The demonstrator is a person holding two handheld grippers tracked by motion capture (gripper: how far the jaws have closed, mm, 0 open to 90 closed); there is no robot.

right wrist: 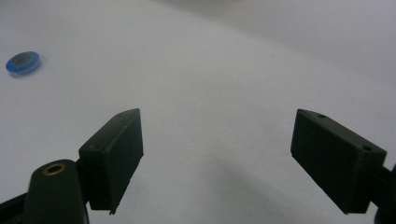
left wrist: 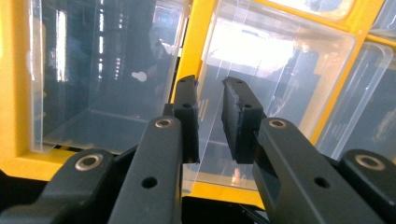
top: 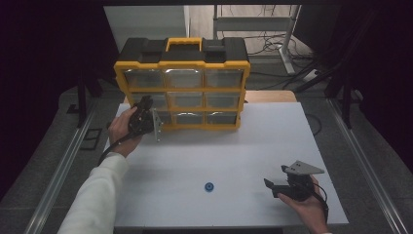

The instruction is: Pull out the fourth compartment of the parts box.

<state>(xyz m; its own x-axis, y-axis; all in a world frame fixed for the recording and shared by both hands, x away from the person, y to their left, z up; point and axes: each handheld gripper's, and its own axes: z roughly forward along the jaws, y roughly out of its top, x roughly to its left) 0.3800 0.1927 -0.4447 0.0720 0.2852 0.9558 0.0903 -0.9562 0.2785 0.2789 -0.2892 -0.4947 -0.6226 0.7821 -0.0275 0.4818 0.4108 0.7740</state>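
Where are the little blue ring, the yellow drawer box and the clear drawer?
Small blue ring (top: 209, 186), high view, on its rim.
Yellow and black plastic drawer box (top: 183, 44), high view, on its yellow handle.
Clear plastic drawer (left wrist: 280, 74), left gripper view, on its front wall.

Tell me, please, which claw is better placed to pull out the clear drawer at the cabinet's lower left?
Left. The left claw is already at the clear drawer, jaws nearly closed on its front wall. The right claw rests open, far off near the table's front edge.
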